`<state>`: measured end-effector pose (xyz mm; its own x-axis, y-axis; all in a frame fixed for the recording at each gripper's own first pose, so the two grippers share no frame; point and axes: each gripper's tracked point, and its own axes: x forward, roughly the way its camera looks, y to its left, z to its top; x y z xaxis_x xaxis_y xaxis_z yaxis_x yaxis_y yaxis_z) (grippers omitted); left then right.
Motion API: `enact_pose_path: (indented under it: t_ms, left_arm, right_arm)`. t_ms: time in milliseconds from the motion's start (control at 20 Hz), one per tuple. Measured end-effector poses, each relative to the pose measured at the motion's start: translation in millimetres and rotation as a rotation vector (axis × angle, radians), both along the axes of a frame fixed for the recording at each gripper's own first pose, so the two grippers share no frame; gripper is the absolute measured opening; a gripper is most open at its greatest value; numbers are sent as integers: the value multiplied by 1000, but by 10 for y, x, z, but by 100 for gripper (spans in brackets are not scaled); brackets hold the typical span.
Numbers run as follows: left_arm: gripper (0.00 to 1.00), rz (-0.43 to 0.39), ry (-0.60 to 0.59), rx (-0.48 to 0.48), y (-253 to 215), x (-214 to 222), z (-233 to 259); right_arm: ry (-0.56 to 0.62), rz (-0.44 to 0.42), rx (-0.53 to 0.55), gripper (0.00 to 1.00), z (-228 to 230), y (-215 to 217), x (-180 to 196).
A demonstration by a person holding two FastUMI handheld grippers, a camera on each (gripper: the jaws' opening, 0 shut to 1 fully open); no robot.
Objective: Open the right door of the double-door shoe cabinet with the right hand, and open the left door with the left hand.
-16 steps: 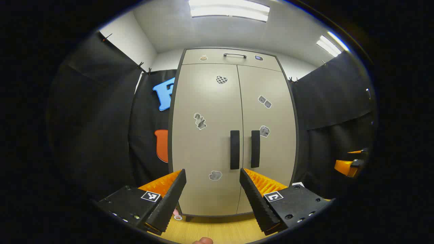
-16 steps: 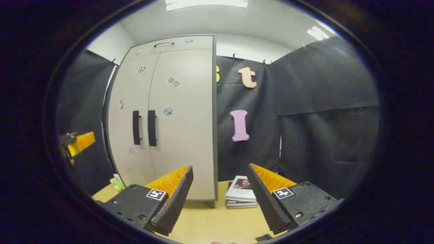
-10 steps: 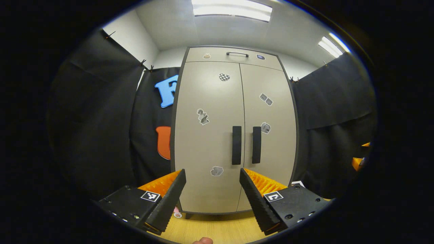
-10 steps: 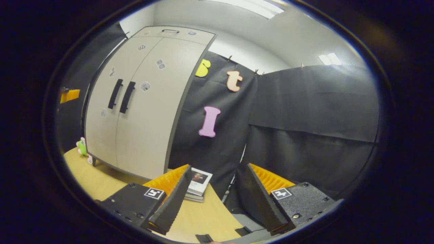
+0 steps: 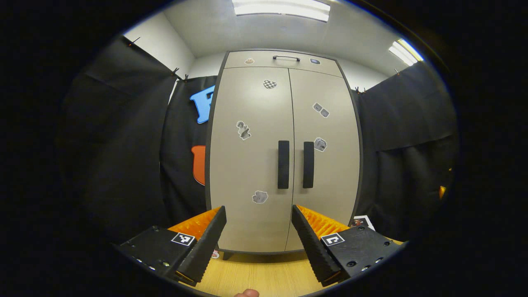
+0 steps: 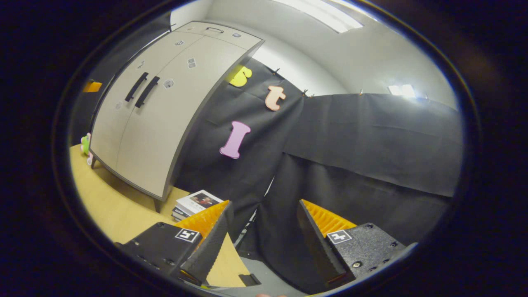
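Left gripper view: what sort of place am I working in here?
Most likely a staged recording booth, not a real home: black cloth walls close in a beige double-door shoe cabinet, both doors shut, standing on a wooden tabletop under ceiling light panels.

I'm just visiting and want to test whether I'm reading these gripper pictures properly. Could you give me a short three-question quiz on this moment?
1. True or false: both doors of the shoe cabinet are closed.
2. Which handle is nearer the left gripper in the left gripper view? A) the left door's B) the one on the top drawer C) none, it grips one already
3. Fill in: in the right gripper view, the stack of books lies on the table beside the cabinet's ____ side.

Key: 1 true. 2 A. 3 right. Extra: the right gripper is open, pointing at the black cloth.
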<state>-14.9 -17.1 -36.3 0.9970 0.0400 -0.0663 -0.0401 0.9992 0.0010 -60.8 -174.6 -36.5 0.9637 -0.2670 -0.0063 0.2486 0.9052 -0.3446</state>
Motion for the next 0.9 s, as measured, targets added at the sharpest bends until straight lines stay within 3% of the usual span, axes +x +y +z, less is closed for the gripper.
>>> enact_pose_path:
  t_ms: [100,300,450,700,900]
  left_arm:
    - [95,-8,8,17,-41,8,-19]
    - [95,-18,3,30,-63,14,13]
    - [95,-17,-1,64,43,57,71]
    - [96,-18,-18,40,268,101,148]
    - [96,-16,-16,33,443,59,155]
  right_arm:
    - [-4,56,67,98,78,348,-24]
    - [-41,171,128,97,542,1522,49]
    - [-44,363,261,97,777,2540,293]
    - [-39,510,295,97,991,3501,698]
    - [-44,538,332,97,1186,3876,1033]
